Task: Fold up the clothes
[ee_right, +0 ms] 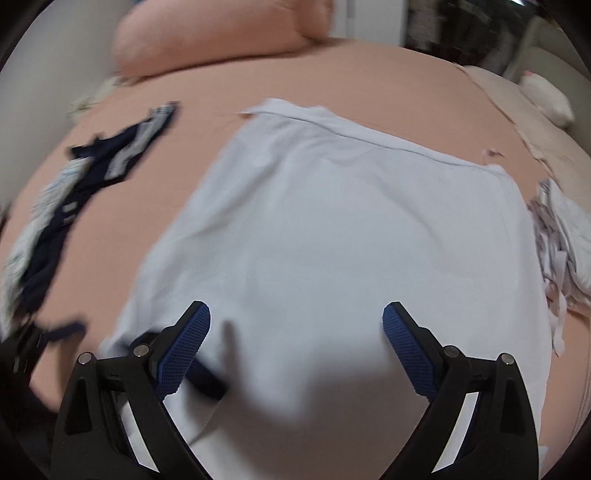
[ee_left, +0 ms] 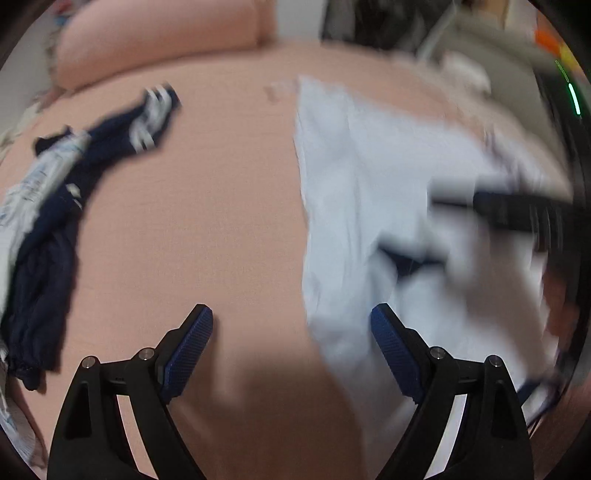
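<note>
Spread left hand-held gripper [ee_left: 291,350] alone views right hand-held gripper [ee_left: 517,210]; right's spread.

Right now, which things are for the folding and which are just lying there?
For the folding:
- light blue shirt, spread flat
- left claw, open
- right claw, open
- navy striped clothes, in a heap

Just lying there:
- pink pillow
- pink bedsheet
- white bundle
</note>
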